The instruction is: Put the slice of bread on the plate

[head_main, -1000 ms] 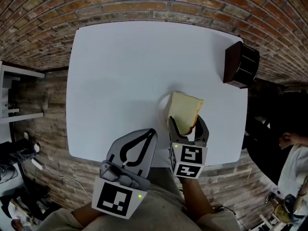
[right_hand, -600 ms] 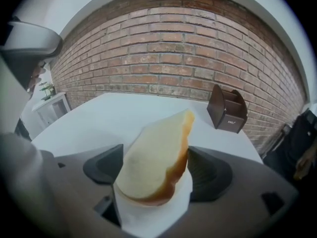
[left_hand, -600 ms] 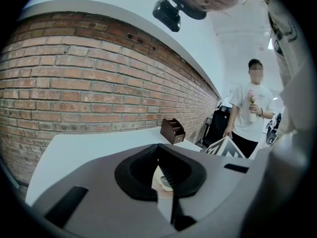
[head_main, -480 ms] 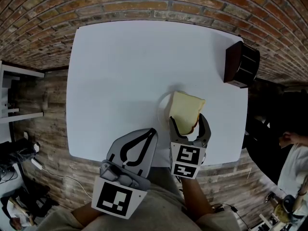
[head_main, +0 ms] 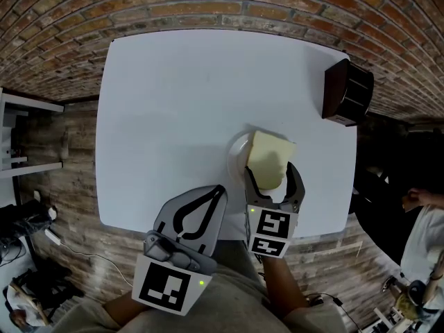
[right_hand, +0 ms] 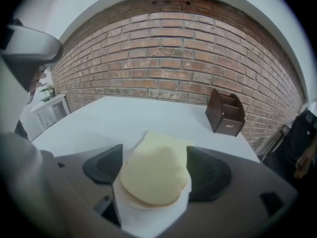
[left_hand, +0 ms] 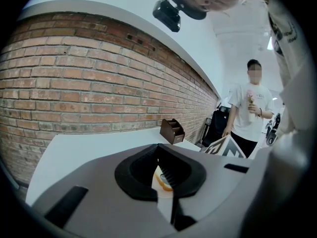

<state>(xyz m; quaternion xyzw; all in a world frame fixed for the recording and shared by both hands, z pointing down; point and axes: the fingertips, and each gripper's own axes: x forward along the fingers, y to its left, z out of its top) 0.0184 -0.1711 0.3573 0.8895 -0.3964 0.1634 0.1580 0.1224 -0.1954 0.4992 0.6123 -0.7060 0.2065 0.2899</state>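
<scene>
The pale slice of bread lies flat on the small white plate near the front right of the white table. My right gripper is open, its jaws standing wide on either side of the slice's near end without pressing it. In the right gripper view the bread fills the gap between the dark pads. My left gripper hovers shut and empty at the table's front edge, left of the plate. Through its jaw loop the left gripper view shows a sliver of the bread.
A dark brown wooden holder stands at the table's right edge, well beyond the plate. A white shelf stands off the table's left side. A person stands past the table's right end. Brick paving surrounds the table.
The right gripper's jaws have spread wider and let go of the bread. The slice, tilted up a second ago, has dropped flat onto the plate. The left gripper has not moved.
</scene>
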